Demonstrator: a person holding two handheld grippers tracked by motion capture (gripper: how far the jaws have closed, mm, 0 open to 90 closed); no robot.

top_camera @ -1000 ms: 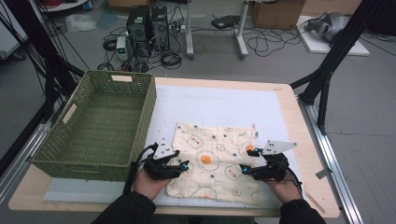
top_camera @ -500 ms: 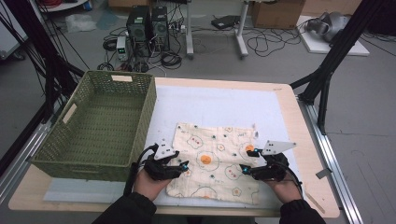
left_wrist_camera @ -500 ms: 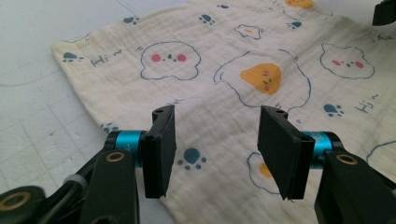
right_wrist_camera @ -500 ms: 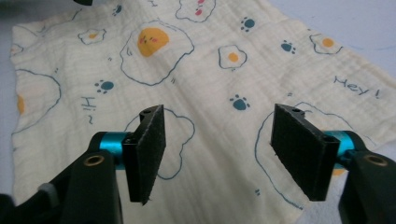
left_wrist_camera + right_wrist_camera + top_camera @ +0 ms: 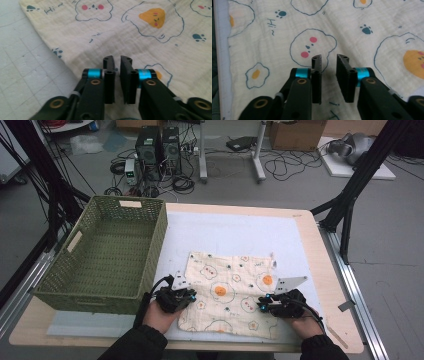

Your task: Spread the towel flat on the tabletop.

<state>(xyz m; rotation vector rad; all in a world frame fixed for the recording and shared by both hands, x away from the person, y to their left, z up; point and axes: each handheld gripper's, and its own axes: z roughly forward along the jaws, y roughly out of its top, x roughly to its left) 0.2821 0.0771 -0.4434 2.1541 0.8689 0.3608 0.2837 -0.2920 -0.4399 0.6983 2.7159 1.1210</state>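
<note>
Quick update: both sets of fingers have just been closing on the near edge of the cloth (image 5: pixel 230 292).

- **Left gripper** (image 5: pixel 188 296): it sits at the cloth's 7 o'clock corner. In the left gripper view its fingers (image 5: pixel 109 72) are almost together, with just a sliver of gap and a bit of fabric showing in it. Looks like a pinch to me.
- **Right gripper** (image 5: pixel 261 304): this one's at the 5 o'clock corner. In the right gripper view the fingers (image 5: pixel 316 75) have a wider slot between them, with the printed fabric right under it. I honestly can't tell if any of it is caught.

My read is that this is the grab before a lift or a fold. The left corner seems ready, but the right might slip out once the hands rise.

The cloth itself lies flat on the white mat (image 5: pixel 235 232), towards the near middle of the worktop (image 5: pixel 310 235). It's the cream one with fried eggs and paw prints.

The green woven basket (image 5: pixel 162 227) stands at about 10 o'clock from the cloth, just beside its left edge and empty as far as I can see. Its tall wall is the 1 thing the left hand could bump when swinging that way. The mat at 12 o'clock is bare.
</note>
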